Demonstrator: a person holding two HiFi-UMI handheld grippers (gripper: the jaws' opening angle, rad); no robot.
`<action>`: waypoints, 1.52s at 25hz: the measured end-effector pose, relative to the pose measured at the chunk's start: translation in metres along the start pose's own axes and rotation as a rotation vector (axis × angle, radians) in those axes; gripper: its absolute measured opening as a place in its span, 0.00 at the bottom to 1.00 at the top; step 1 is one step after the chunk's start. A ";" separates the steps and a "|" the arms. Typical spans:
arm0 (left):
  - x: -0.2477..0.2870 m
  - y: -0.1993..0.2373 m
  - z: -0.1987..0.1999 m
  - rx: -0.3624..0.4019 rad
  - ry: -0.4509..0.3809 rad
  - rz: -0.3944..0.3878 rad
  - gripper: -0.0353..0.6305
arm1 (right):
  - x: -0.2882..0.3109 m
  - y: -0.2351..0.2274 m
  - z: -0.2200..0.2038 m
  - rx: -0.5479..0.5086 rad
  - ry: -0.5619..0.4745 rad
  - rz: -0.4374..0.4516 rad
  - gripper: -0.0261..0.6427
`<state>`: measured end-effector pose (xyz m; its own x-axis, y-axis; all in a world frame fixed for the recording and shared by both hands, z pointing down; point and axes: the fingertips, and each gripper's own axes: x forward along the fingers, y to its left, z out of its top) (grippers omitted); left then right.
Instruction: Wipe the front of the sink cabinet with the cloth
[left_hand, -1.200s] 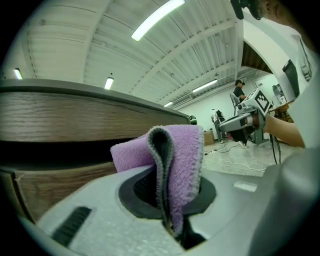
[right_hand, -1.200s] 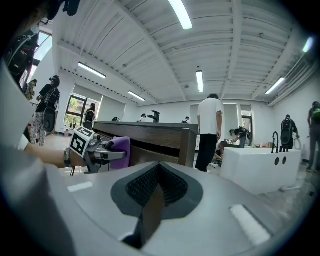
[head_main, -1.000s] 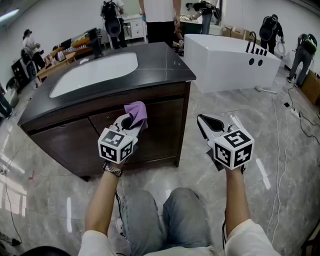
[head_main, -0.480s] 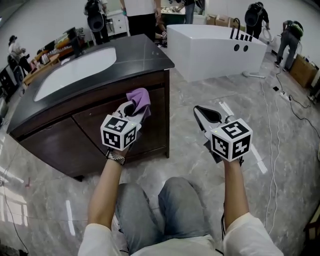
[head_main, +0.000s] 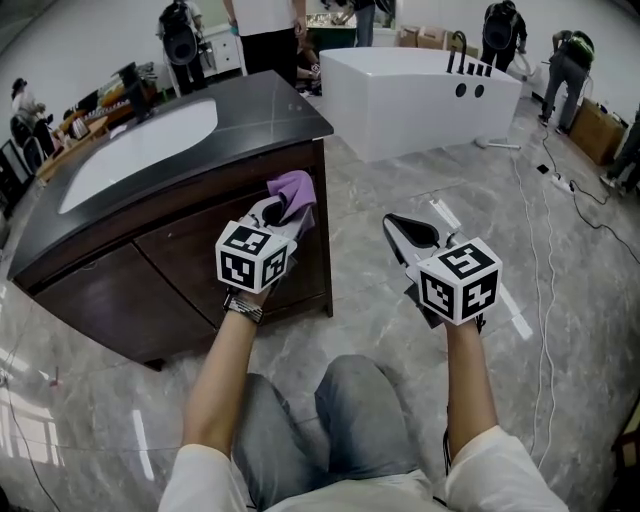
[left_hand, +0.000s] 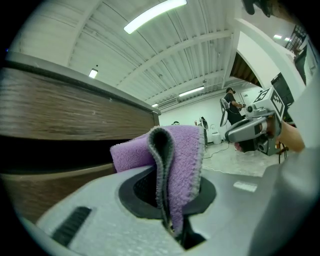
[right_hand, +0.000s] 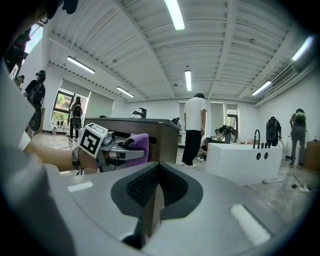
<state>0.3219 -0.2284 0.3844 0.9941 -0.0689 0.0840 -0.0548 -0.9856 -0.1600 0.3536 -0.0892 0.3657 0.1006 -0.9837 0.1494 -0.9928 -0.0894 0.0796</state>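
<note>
Jaws of the left gripper (head_main: 276, 214) are clamped tight on one folded purple cloth (head_main: 295, 187), which bulges up and out past the pads. Jaws of the right gripper (head_main: 409, 231) are pressed together with nothing between them, held idle over the floor at centre right of the head view. The cloth sits at the upper right end of the dark wood cabinet front (head_main: 200, 262), just under the lip of the black tabletop (head_main: 275, 100). Whether it actually presses on the wood cannot be told. The step in hand appears to be a wiping pass at the right edge of the front. The next move probably calls for setting the cloth flat against the panel and sweeping it leftward or downward, while keeping the grip firm. Count: one cloth, two grippers, one cabinet with what look like two door panels, one white sink basin (head_main: 140, 150), and one white bathtub (head_main: 420, 75) at upper right.
</note>
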 end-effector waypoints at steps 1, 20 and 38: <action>0.003 -0.002 0.001 -0.001 -0.002 -0.005 0.12 | -0.001 0.000 -0.002 0.001 0.003 -0.001 0.05; 0.044 -0.081 -0.016 0.066 -0.004 -0.202 0.12 | -0.003 -0.016 -0.015 0.029 0.026 -0.032 0.05; 0.025 -0.070 -0.125 0.036 0.094 -0.076 0.12 | 0.012 -0.015 -0.047 0.078 0.004 0.051 0.05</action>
<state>0.3389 -0.1807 0.5203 0.9820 -0.0102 0.1884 0.0252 -0.9824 -0.1848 0.3722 -0.0921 0.4128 0.0503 -0.9866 0.1553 -0.9987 -0.0517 -0.0048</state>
